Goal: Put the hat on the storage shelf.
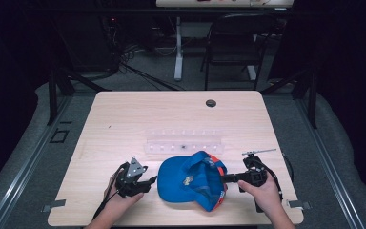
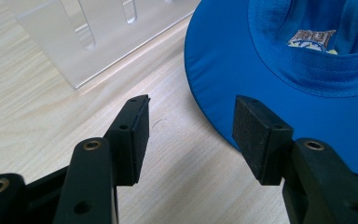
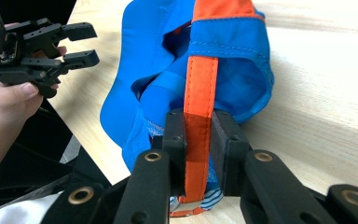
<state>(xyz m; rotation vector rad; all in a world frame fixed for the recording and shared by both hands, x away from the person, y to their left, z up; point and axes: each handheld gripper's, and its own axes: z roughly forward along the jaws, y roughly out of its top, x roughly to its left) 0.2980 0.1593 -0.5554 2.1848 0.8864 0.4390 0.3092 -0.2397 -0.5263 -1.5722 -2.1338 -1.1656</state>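
Light wood-grain table [image 1: 124,119] with rounded corners and a dark round grommet [image 1: 211,103] near its far edge. Grey carpet floor [image 1: 24,157] surrounds it. Beyond: a dark folding chair [image 1: 233,43], a white table leg [image 1: 178,47], and loose black cables [image 1: 138,71]. Surrounding walls lie in darkness; lighting falls on the tabletop.

Bright tabletop — dark, murky surroundings

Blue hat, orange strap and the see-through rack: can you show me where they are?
Blue hat [image 1: 174,179]: high view, on its wide brim.
Orange strap [image 3: 199,93]: right gripper view, on its stitched middle above the jaws.
See-through rack [image 2: 98,46]: left gripper view, on its flat base.
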